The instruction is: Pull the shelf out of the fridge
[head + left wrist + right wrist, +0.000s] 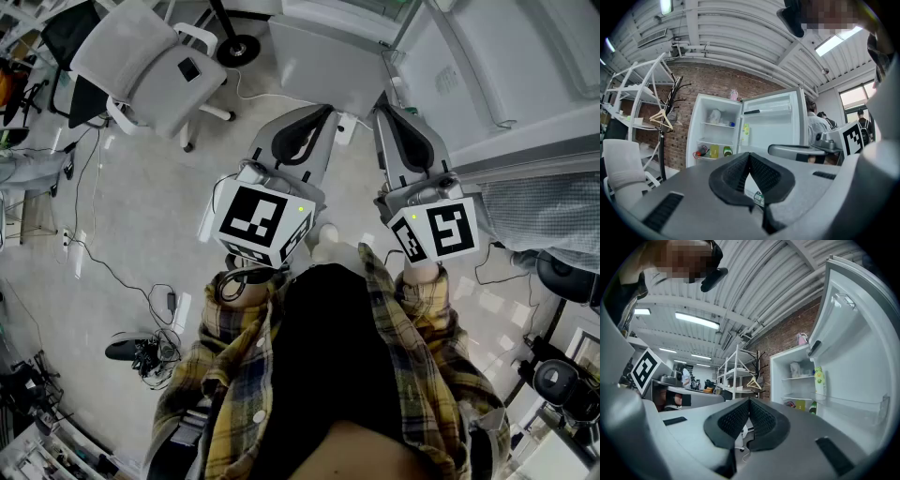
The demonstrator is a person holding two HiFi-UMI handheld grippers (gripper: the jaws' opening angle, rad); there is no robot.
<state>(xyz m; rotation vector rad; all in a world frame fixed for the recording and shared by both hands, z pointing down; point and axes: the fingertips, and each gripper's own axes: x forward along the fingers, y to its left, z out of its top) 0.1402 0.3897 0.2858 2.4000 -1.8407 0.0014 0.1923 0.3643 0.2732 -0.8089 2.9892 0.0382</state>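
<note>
The shelf (719,125) sits high up inside the fridge (696,131). It is a thin white board that lies flat. Its long side runs from the fridge's left wall across to the side where the door hangs, and its front edge faces out into the room. A white bag (715,116) rests on it. Lower down in the fridge stand a yellow bottle (714,151) and a green bottle (727,151). The fridge door (773,122) is swung wide open. Behind the fridge is a red brick wall (684,93). To the left of the fridge there is a white rack (637,93) with a clothes hanger (660,119) on it. In front of the fridge, and to its left, a white chair (150,61) stands on the pale, shiny floor (141,216), and black cables (155,352) lie on that floor too. Long lights glow on the ribbed ceiling above the fridge. The left tool (750,157) is held level, out in front of the fridge and well apart from it. Its two black pads meet at the tips and hold nothing. The right tool (749,401) is held level too, nearer the open fridge door. It is also pinched closed, with nothing in it.
</note>
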